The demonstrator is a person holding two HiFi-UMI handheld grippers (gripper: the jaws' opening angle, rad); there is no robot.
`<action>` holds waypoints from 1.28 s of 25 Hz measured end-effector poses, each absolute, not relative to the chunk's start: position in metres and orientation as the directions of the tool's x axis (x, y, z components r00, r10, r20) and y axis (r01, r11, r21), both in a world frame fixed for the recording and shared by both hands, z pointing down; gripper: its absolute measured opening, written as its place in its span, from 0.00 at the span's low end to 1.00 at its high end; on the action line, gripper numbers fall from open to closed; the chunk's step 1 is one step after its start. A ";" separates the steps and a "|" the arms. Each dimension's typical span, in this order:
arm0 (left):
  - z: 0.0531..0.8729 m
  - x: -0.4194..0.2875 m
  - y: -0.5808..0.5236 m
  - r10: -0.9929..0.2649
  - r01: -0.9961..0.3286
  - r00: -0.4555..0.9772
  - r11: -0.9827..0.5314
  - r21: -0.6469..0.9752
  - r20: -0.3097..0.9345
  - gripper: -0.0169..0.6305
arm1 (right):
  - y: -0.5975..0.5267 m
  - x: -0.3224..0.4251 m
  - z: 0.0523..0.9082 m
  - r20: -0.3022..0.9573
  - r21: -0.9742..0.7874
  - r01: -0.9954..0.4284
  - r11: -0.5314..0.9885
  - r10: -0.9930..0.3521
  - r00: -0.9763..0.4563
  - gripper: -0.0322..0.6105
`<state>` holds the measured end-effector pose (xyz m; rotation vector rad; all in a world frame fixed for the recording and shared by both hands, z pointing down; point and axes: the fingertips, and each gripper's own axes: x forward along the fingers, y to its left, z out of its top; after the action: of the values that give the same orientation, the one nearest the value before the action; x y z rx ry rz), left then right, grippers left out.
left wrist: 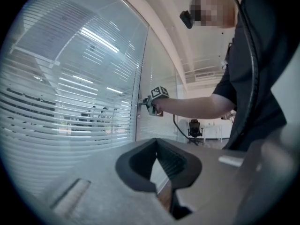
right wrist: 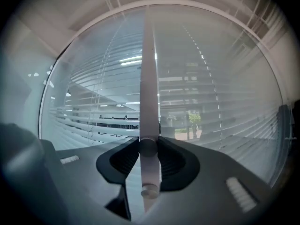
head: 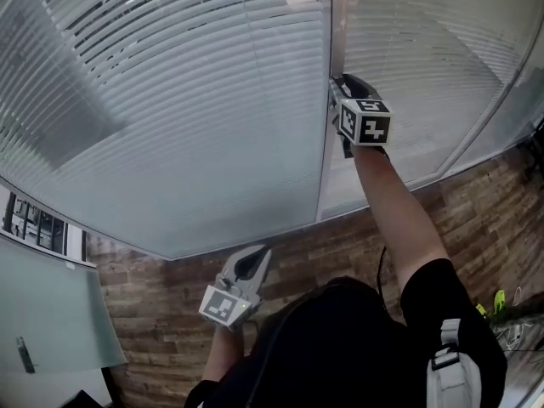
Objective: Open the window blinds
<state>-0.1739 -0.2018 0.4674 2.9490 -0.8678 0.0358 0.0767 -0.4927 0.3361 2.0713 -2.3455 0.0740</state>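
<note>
Horizontal blinds [head: 170,100] hang behind the glass panes, their slats partly tilted so the room beyond shows through them in the right gripper view. A grey upright post [head: 338,24] divides two panes. My right gripper [head: 334,92] is held level against this post, shut on a small round knob [right wrist: 148,146] that sticks out of the post [right wrist: 149,78]; a second knob [right wrist: 150,190] sits just below it. From the left gripper view the right gripper [left wrist: 149,104] is seen at the post. My left gripper [head: 257,259] hangs low by my body, shut and empty [left wrist: 157,142].
Wood-pattern floor [head: 340,245] runs along the foot of the glass wall. A pale panel [head: 51,313] stands at the lower left. A second blind-covered pane [head: 425,58] lies right of the post. An office chair [left wrist: 193,128] stands far off.
</note>
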 end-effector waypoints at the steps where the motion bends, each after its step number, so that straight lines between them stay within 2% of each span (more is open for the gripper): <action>1: 0.468 -0.173 -0.202 -0.540 -0.541 0.841 -0.839 0.055 0.038 0.03 | -0.493 0.077 0.335 0.035 -0.067 -0.990 0.124 -0.991 -0.127 0.25; 13: 0.469 -0.173 -0.199 -0.552 -0.554 0.833 -0.830 0.067 0.039 0.03 | -0.493 0.082 0.336 0.013 -0.313 -0.941 0.129 -0.990 -0.140 0.25; 19: 0.468 -0.172 -0.195 -0.551 -0.552 0.834 -0.831 0.068 0.032 0.03 | -0.492 0.080 0.337 0.027 -0.250 -0.957 0.147 -0.987 -0.159 0.26; 22: 0.468 -0.171 -0.195 -0.548 -0.549 0.836 -0.833 0.068 0.028 0.03 | -0.479 0.073 0.334 0.003 -0.212 -0.955 0.210 -0.977 -0.215 0.41; 32: 0.474 -0.155 -0.193 -0.504 -0.506 0.863 -0.860 0.066 0.043 0.03 | -0.373 0.026 0.338 -0.130 -0.043 -0.877 0.479 -0.873 -0.470 0.40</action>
<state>-0.1551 -0.1935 0.4744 2.9590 -0.8033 0.0366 0.0257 -0.3730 0.3379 1.6751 -2.8145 -0.0487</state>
